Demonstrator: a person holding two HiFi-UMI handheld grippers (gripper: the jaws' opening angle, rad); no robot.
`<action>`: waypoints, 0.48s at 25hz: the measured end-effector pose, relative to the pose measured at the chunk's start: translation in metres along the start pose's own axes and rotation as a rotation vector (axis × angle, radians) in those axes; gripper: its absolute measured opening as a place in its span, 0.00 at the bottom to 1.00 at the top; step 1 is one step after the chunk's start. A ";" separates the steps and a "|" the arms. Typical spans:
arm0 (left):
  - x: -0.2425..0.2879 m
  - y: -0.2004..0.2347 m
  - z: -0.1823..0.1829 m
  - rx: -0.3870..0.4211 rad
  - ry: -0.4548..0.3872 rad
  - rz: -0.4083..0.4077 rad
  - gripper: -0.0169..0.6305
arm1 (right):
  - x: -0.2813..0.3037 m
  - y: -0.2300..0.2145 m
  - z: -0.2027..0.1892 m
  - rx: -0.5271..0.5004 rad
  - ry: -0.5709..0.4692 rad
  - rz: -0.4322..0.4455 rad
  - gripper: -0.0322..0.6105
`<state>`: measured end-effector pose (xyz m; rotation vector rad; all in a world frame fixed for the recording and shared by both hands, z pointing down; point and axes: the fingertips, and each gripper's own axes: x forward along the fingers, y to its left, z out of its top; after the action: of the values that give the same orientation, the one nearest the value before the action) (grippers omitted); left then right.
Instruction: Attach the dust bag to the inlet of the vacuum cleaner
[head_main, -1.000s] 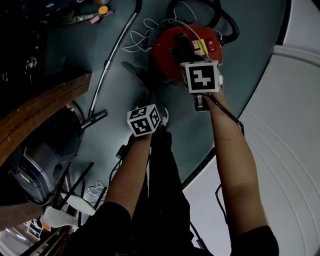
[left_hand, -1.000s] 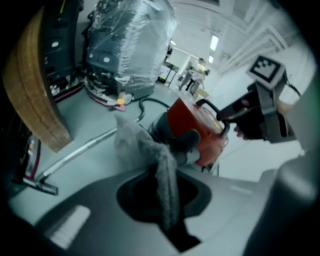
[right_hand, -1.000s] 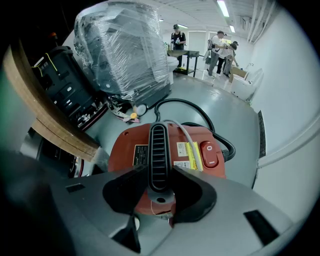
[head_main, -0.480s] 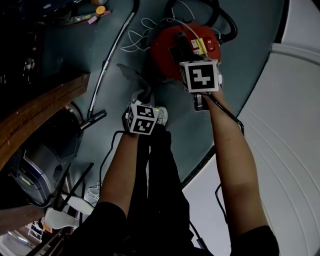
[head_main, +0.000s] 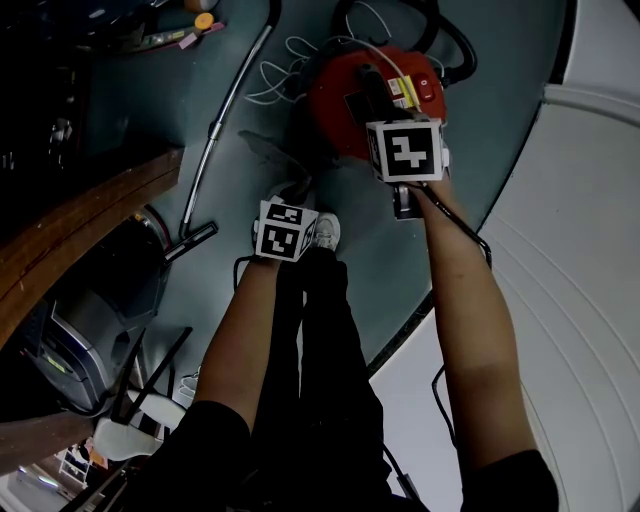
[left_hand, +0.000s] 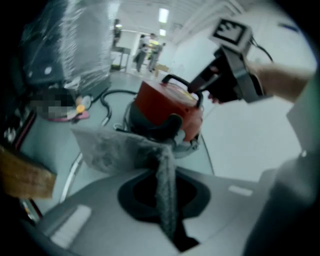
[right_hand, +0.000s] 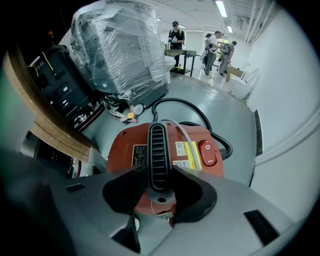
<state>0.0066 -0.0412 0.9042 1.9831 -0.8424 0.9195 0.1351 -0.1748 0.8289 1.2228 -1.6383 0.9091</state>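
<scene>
The red vacuum cleaner (head_main: 345, 95) stands on the grey floor at the top of the head view. My right gripper (head_main: 378, 88) is above it, shut on its black ribbed carry handle (right_hand: 160, 150); the pads press both sides of the handle. My left gripper (head_main: 293, 190) is just left of the vacuum and nearer to me, shut on the grey fabric dust bag (left_hand: 117, 147). A fold of the bag runs down between the pads, and its wide part spreads out to the left, in front of the vacuum (left_hand: 167, 107). The vacuum's inlet is not visible.
A metal wand tube (head_main: 225, 110) lies on the floor to the left, with a white cable (head_main: 275, 75) beside it. A black hose (head_main: 455, 50) loops behind the vacuum. A wooden bench edge (head_main: 80, 220) is at the left. A plastic-wrapped machine (right_hand: 120, 45) and several people stand farther off.
My left gripper has rolled about its own axis, so its marker cube shows another face, and the dust bag turned with it. The right gripper has stayed on the handle.
</scene>
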 end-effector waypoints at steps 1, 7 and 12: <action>-0.001 0.001 0.000 -0.087 -0.019 -0.022 0.04 | 0.001 0.000 -0.002 0.009 0.006 0.002 0.27; -0.004 0.000 0.005 -0.140 -0.064 0.002 0.18 | 0.004 0.003 -0.010 0.040 0.036 0.015 0.28; -0.013 -0.006 0.006 -0.134 -0.075 0.037 0.33 | 0.004 0.006 -0.012 0.059 0.036 0.019 0.28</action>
<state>0.0063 -0.0398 0.8885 1.9013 -0.9611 0.7924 0.1316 -0.1641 0.8366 1.2257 -1.6068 0.9923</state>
